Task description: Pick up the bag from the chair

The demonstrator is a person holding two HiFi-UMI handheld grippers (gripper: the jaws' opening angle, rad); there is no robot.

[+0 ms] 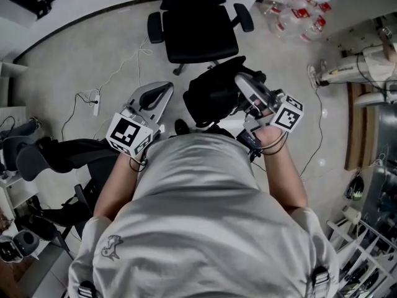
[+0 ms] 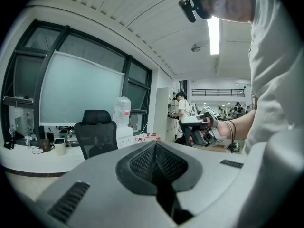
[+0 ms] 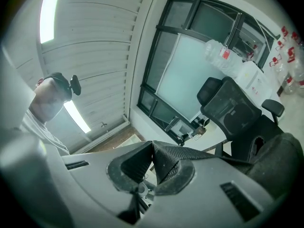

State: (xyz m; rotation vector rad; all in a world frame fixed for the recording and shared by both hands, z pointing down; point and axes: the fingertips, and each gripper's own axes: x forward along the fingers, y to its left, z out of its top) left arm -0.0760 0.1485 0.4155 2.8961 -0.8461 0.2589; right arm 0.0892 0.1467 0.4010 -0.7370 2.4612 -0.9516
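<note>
My right tool is clenched on the strap of the bag, which runs out from between the pads toward the dark bulk low on the right. From above, the bag hangs off that tool just in front of me, clear of the chair, whose seat is bare. So I judge the pick-up as good as done.

My left tool is clenched too, with nothing in it, and is held off to the side, apart from the bag.

The grip is what worries me. All the weight seems to hang from one thin strap pinched near the pad tips. If I swing or jerk, the strap could creep out and the bag would drop to the floor. I cannot tell how deep the strap sits.

A swinging bag could also knock the chair, which would likely roll. A cable lies loose on the floor to my left, so a careless step there could snag my foot.
</note>
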